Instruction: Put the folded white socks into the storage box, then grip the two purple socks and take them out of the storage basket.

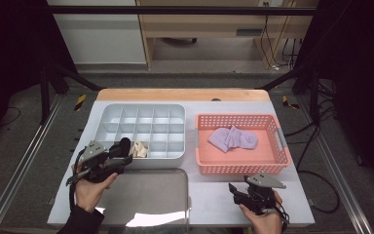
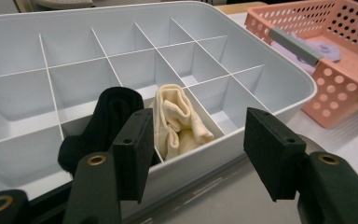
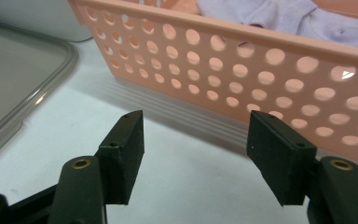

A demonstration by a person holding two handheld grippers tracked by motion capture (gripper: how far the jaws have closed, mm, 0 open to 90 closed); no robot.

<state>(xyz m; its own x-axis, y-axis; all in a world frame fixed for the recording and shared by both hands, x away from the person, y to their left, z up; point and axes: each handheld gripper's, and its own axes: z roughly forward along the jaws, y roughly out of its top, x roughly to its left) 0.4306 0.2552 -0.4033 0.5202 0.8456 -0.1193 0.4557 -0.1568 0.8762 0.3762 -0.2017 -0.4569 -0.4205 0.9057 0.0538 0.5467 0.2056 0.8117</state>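
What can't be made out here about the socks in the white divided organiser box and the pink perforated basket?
- Black sock: in the left gripper view its lower part is hidden behind the left gripper, whose jaws stand open.
- Cream sock: compartment walls of the white divided organiser box hide its bottom; it is too small to read in the high view.
- Lilac socks: bunched, count unclear; cut by the top edge in the right gripper view, behind the pink perforated basket.

grey floor (image 1: 24, 146), wooden cabinet (image 1: 209, 24), black cables (image 1: 277, 44)
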